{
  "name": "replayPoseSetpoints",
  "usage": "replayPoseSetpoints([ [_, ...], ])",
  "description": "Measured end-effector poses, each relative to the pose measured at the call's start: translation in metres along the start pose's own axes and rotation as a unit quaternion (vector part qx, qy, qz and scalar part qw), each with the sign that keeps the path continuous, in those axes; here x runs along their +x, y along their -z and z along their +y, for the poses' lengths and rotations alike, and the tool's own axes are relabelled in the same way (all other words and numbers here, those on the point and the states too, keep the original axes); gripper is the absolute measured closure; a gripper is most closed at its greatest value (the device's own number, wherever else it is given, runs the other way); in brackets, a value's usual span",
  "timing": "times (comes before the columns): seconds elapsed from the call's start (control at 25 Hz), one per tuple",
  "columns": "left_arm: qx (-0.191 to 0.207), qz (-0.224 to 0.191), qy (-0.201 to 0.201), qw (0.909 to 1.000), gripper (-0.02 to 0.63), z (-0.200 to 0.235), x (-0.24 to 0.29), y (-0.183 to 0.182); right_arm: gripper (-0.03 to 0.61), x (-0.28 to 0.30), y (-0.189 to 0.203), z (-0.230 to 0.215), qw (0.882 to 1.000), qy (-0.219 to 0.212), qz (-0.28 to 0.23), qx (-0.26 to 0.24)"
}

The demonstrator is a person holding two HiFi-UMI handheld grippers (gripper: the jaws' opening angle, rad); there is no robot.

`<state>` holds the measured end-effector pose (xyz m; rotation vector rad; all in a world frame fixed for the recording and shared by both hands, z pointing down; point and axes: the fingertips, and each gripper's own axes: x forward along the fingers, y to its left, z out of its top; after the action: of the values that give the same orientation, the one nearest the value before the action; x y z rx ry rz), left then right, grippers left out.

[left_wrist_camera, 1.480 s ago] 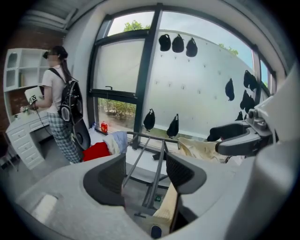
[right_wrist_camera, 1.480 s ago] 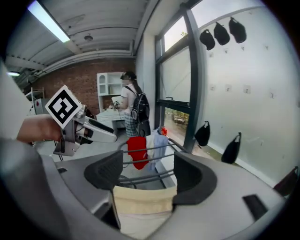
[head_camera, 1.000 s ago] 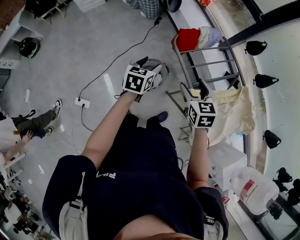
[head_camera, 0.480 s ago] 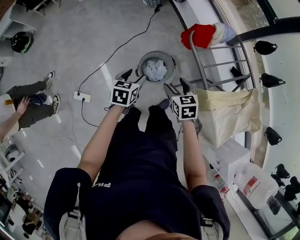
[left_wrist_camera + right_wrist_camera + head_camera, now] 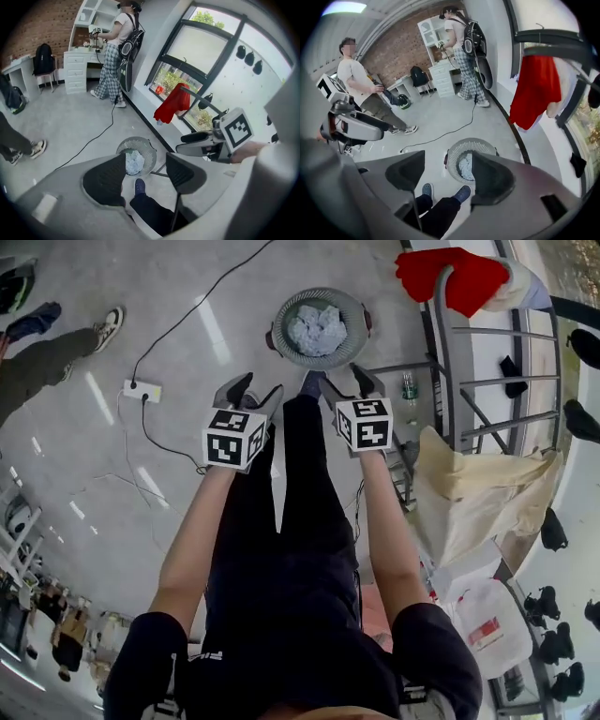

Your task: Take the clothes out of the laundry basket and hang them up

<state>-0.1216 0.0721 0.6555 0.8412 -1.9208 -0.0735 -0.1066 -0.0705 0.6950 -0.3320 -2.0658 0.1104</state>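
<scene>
One crumpled pale-blue cloth [image 5: 317,329] in grey basket [image 5: 285,307] | left tongs [image 5: 251,390] spread, empty | right tongs [image 5: 349,385] spread, empty, narrowing

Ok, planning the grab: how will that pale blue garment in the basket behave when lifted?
Probably floppy: the pale blue garment lies crumpled in the basket, so it should sag and unfold once pinched. Likely light, being one small bundle. The basket might slide on the glossy floor.

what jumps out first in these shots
The red garment draped over the drying rack at the head view's upper right grabs the eye first. Next comes the round laundry basket on the grey floor at top centre, holding a crumpled pale blue garment.
</scene>
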Motion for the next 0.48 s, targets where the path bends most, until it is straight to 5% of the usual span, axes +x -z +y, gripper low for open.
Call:
replayPoseSetpoints([
  [0.48, -0.06, 0.025, -0.017, 0.9977, 0.356, 0.078, 0.156, 0.085, 0.288, 0.22, 0.089, -0.101, 0.998, 0.018, 0.056, -0.005],
])
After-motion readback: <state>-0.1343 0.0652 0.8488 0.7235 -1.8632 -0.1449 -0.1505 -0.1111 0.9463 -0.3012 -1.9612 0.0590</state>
